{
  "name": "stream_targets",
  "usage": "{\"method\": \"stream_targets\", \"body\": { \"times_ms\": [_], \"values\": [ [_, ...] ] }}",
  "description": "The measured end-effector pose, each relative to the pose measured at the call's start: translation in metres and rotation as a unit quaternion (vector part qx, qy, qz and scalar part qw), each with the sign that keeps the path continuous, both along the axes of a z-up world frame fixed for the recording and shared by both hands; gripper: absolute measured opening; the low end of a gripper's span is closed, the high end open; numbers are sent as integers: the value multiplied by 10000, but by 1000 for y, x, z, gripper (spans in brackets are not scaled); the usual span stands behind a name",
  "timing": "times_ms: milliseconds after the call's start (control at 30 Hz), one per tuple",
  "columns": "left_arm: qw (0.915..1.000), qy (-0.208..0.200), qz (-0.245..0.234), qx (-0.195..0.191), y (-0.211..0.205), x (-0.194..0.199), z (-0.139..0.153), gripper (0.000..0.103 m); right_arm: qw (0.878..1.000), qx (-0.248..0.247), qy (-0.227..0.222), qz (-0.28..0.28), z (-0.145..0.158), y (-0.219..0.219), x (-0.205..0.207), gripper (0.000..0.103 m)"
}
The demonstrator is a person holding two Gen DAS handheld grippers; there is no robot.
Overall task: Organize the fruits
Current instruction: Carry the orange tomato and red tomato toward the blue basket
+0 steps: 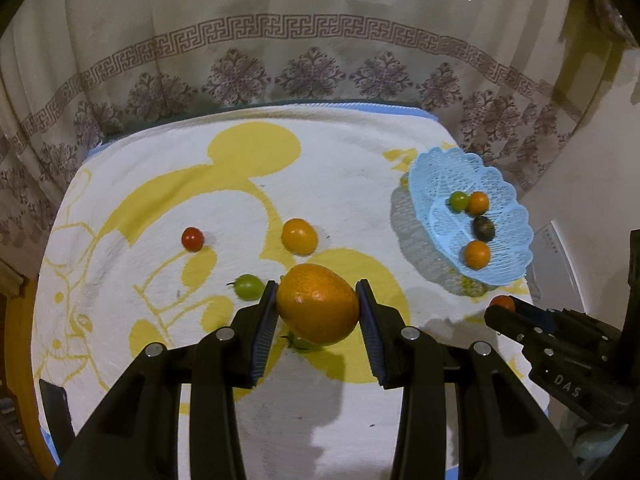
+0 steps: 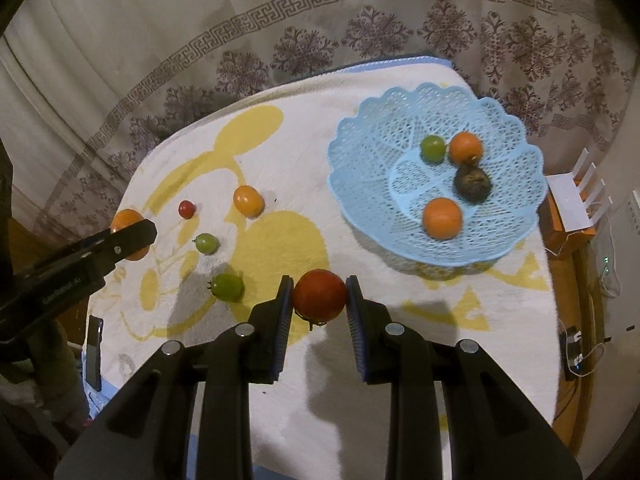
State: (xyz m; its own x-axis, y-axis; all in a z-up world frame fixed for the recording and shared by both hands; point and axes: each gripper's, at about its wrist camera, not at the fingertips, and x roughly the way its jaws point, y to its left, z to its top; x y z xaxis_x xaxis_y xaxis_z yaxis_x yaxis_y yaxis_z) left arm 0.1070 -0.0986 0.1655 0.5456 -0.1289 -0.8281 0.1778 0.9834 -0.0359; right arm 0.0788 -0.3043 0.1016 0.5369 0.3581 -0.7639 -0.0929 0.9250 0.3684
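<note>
My left gripper (image 1: 318,304) is shut on a large orange (image 1: 318,303) and holds it above the towel; it also shows at the left of the right wrist view (image 2: 129,236). My right gripper (image 2: 319,294) is shut on a red tomato (image 2: 319,295) and shows in the left wrist view (image 1: 505,307). A light blue lattice basket (image 2: 368,128) at the right holds two small oranges (image 2: 442,218), a green fruit (image 2: 432,148) and a dark fruit (image 2: 472,183). On the towel lie a small orange (image 1: 299,236), a small red tomato (image 1: 192,239) and two green tomatoes (image 2: 227,286).
A white towel with a yellow cartoon print (image 1: 256,184) covers the table. A patterned curtain (image 1: 280,40) hangs behind. A dark phone-like object (image 2: 94,352) lies at the towel's front left edge. A white router (image 2: 576,196) and cables sit right of the table.
</note>
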Motion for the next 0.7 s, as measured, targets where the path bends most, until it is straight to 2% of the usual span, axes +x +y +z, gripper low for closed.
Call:
{"method": "stream_targets", "body": {
  "times_ms": [200,700],
  "values": [
    [9999,-133,-44,6,-20,-9,9,40,9997,116,-202,-57,15,-26,-9,27],
    [9987,-333,-390,-61,-71,-16,23,40,9986,179,-429,-265,28,-72,-24,27]
  ]
}}
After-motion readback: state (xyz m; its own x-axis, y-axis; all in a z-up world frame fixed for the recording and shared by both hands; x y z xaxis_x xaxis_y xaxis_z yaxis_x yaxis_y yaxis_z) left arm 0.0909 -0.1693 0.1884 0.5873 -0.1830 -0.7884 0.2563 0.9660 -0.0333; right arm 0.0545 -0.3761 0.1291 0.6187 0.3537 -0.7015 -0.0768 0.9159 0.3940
